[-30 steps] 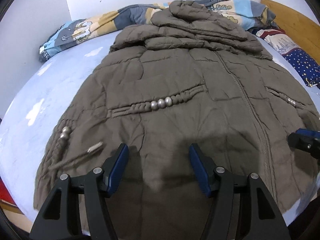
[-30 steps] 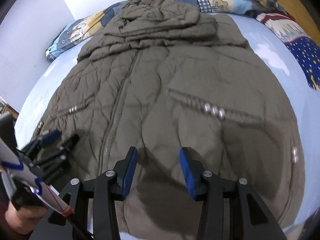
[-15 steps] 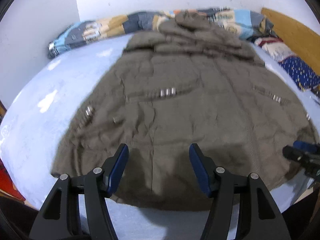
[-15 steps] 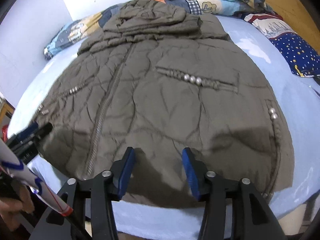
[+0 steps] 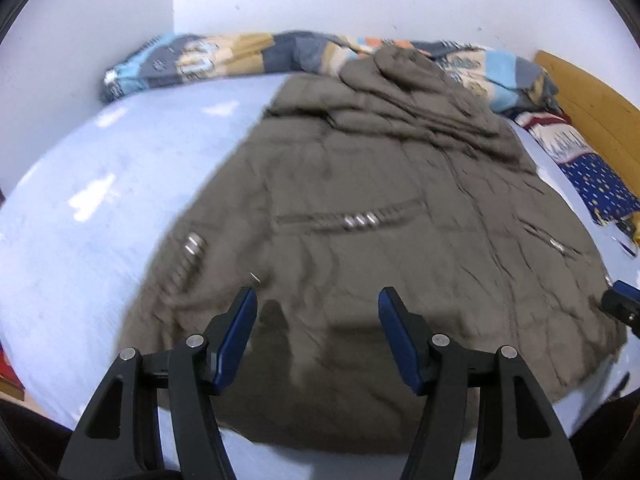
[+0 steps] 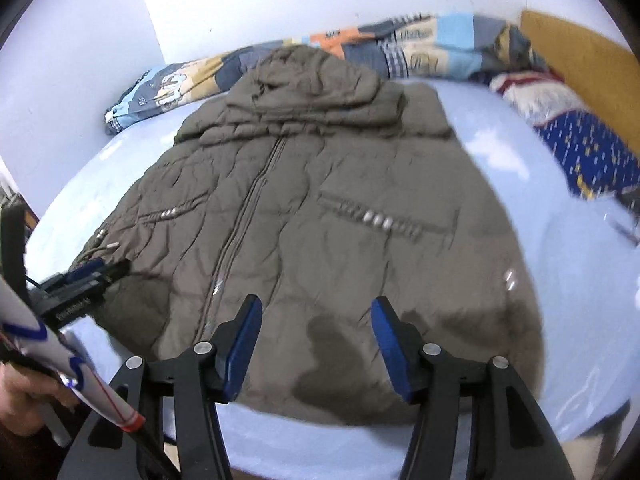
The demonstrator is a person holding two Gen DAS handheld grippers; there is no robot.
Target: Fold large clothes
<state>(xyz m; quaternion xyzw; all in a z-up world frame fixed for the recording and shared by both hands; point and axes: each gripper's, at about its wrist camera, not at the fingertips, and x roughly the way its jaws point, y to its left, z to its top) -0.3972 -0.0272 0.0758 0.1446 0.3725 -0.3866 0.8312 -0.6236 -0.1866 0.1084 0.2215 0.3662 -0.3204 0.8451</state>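
Two grippers' empty jaws above flat olive jacket [image 6: 320, 208] on bed [image 6: 568, 288].

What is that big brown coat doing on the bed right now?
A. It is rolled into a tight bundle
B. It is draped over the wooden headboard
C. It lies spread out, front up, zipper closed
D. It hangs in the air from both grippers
C: the brown coat lies flat on the blue sheet, its zipper running down the middle, with nothing between either gripper's fingers.

Olive-brown jacket [image 6: 320, 208] on pale blue sheet [image 6: 560, 280], w/ multicolour patchwork quilt [image 6: 420, 48].
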